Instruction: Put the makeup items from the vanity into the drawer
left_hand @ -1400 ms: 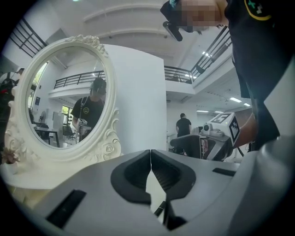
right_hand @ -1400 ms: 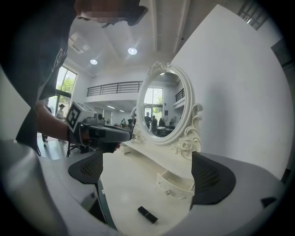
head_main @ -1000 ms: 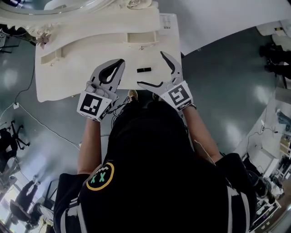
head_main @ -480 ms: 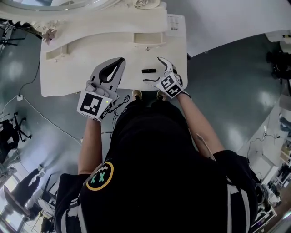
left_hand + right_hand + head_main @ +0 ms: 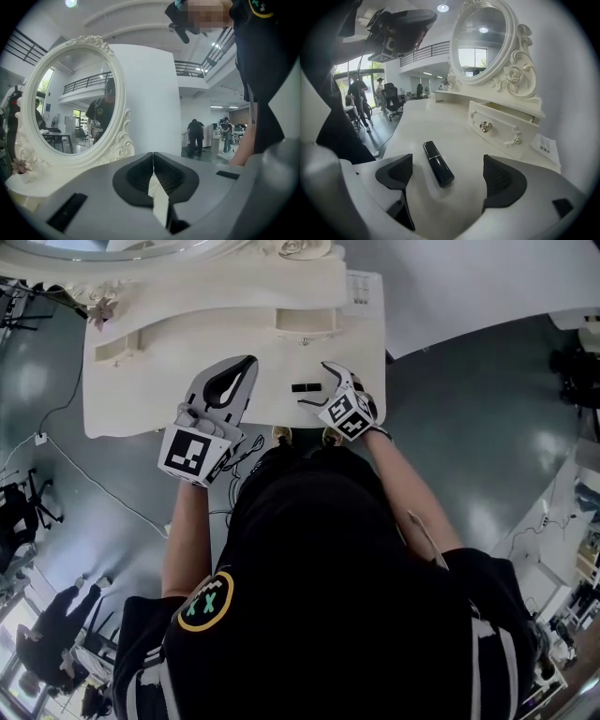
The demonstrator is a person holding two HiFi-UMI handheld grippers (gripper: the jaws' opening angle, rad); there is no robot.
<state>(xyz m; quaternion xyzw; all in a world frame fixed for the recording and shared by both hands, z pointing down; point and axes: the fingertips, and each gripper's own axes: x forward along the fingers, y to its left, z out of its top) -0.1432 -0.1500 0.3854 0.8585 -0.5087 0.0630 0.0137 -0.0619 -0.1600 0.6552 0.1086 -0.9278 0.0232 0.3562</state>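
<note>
Our right gripper (image 5: 449, 180) had its jaws apart, having just been closing. A black lipstick tube (image 5: 438, 164) lay untouched between them on the vanity top (image 5: 440, 117). Our left gripper (image 5: 153, 164) was clenched on nothing. We judged the smooth, slightly skewed tube might pivot or skid from the pads before reaching the open drawer (image 5: 501, 123).

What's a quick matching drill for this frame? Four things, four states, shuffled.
Things:
1. left gripper
2. right gripper
3. black tube
4. drawer

States:
A. pulled partly out
B. jaws together, nothing between them
C. lying flat on the vanity top
D. jaws apart, one on either side of the tube

Pairs: 1-B, 2-D, 3-C, 4-A.

Note: the right gripper's jaws have just been closing with the tube between them. The pads are not on it yet.
</note>
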